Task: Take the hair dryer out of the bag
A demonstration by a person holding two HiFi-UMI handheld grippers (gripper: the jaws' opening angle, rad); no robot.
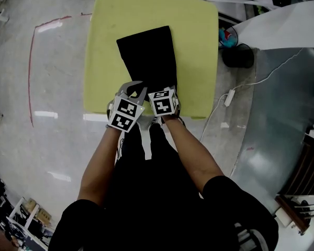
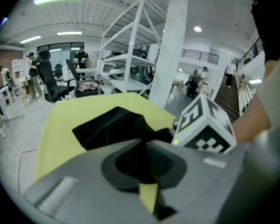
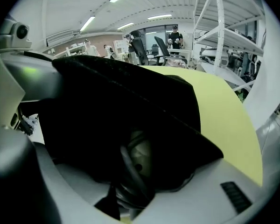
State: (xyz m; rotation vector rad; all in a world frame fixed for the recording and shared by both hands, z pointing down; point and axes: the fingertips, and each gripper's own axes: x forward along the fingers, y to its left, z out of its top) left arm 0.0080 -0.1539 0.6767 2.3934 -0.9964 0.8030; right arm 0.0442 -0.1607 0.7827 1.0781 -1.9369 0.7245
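A black fabric bag (image 1: 146,56) lies flat on the yellow-green table (image 1: 104,35), its mouth at the near edge. My left gripper (image 1: 136,89) is shut on the bag's mouth edge. In the left gripper view a fold of the black fabric (image 2: 144,160) is pinched between the jaws. My right gripper (image 1: 161,91) reaches into the mouth beside it. The right gripper view looks into the dark bag (image 3: 130,92), where the grey hair dryer (image 3: 141,160) and its black cord (image 3: 128,171) lie between the wide-apart jaws. I see no pad pressing on them.
A red tape line (image 1: 31,72) marks the floor to the left. A white power strip (image 1: 229,97) with its cable and a black bin (image 1: 238,55) stand right of the table. White shelving (image 2: 130,55) and people stand far behind.
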